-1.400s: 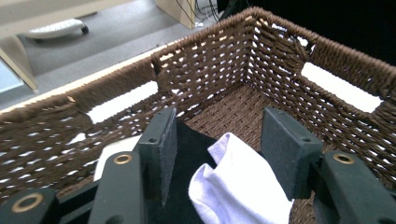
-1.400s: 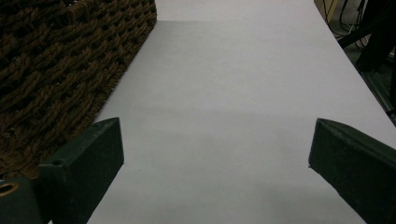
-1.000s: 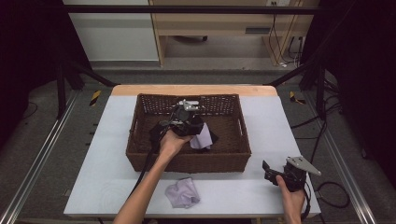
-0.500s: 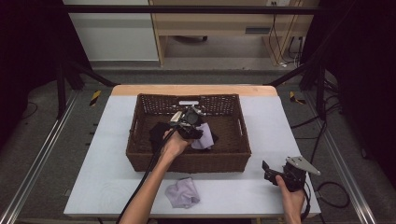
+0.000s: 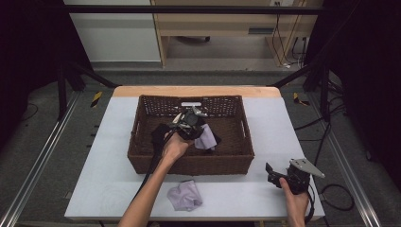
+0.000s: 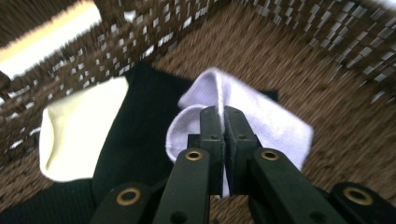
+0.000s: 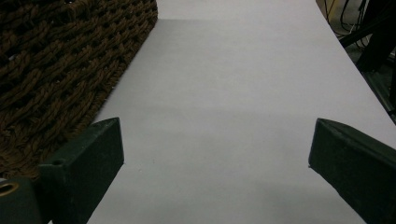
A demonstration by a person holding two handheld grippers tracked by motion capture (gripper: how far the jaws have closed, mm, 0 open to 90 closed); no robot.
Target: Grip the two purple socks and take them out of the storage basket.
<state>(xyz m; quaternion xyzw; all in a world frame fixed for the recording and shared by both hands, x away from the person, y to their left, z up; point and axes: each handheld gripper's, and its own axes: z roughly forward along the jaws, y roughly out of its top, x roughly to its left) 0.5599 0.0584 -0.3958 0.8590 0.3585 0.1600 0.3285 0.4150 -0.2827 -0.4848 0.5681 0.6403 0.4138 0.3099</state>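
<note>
My left gripper (image 5: 191, 124) reaches into the brown wicker basket (image 5: 189, 166). Its jaws have just been closing and now pinch a raised fold of a pale lilac cloth (image 6: 275, 123) between the pads; the left gripper (image 6: 222, 112) is shut on it. That cloth (image 5: 206, 140) lies on a black garment (image 6: 135, 135), beside a cream cloth (image 6: 79, 128). At the table's front right, my right gripper (image 5: 270, 172) rests in the hand. The right gripper (image 7: 215, 144) stands wide open over the bare white table (image 7: 233, 84) with nothing between its jaws.
A second lilac cloth (image 5: 184, 195) lies crumpled on the table in front of the basket. The basket's woven wall (image 7: 56, 60) stands just left of the right gripper. A cable trails from the left gripper along the forearm.
The left gripper has shifted a little over the lilac cloth inside the basket. The right hand and the cloth on the table have kept still.
</note>
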